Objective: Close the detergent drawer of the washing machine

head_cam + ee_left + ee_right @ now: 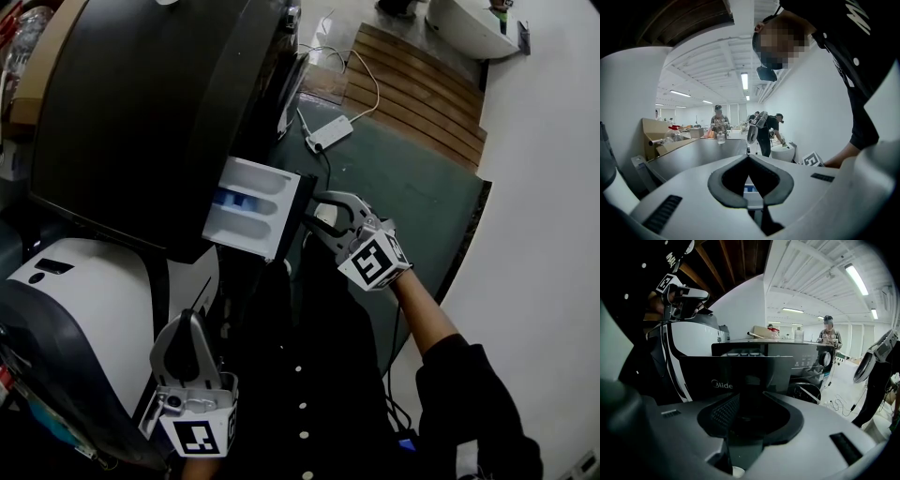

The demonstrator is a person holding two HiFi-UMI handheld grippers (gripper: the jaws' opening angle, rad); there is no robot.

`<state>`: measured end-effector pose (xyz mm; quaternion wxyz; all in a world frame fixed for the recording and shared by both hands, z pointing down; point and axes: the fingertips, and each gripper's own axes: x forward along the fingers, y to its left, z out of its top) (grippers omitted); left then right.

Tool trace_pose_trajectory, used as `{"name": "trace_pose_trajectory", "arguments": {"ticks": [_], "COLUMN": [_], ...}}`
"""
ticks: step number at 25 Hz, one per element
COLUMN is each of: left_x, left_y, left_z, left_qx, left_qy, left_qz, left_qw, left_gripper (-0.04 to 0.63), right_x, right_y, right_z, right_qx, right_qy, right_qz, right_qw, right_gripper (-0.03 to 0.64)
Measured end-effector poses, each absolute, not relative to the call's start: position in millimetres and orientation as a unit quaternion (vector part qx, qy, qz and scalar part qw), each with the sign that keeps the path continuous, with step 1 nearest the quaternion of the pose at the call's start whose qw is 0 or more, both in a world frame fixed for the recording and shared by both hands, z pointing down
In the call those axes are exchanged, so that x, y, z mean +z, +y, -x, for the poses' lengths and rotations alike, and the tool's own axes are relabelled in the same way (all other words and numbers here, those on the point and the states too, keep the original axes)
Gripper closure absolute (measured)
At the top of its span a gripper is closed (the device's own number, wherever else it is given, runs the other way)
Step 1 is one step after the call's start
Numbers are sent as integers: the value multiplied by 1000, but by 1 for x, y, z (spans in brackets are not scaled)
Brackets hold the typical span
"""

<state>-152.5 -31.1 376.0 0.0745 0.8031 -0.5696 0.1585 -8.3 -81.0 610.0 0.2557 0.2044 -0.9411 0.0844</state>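
Left tool (190,323), closest at six o'clock, is pinched shut on nothing. Detergent drawer (251,208) sticks out of the washing machine (141,103), at nine o'clock from the right tool (317,214), whose jaws sit a little apart, empty. Next comes a straight push in. Whether it touches the drawer yet is hard to tell.

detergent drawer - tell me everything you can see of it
The drawer stands pulled out of the dark front of the washer. Its tray looks like pale grey plastic, split into long compartments, one with a blue insert. Its front panel is dark and glossy and bears a Midea logo. The right gripper, jaws open, sits at that panel; whether they touch cannot be told.
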Motion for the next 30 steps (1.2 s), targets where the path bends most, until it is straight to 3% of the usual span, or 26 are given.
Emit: {"name": "trace_pose_trajectory", "arguments": {"ticks": [30], "left_x": [373], "left_y": [-24], "left_z": [173], "left_qx": [151], "left_qy": [-592], "left_qz": [-787], "left_qw": [86], "left_gripper": [589], "right_x": [604], "right_y": [-122], "right_z": [103], "right_qx": [69], "right_qy": [-946], "right_qz": [-198], "right_qw": [248], "right_gripper": [474]}}
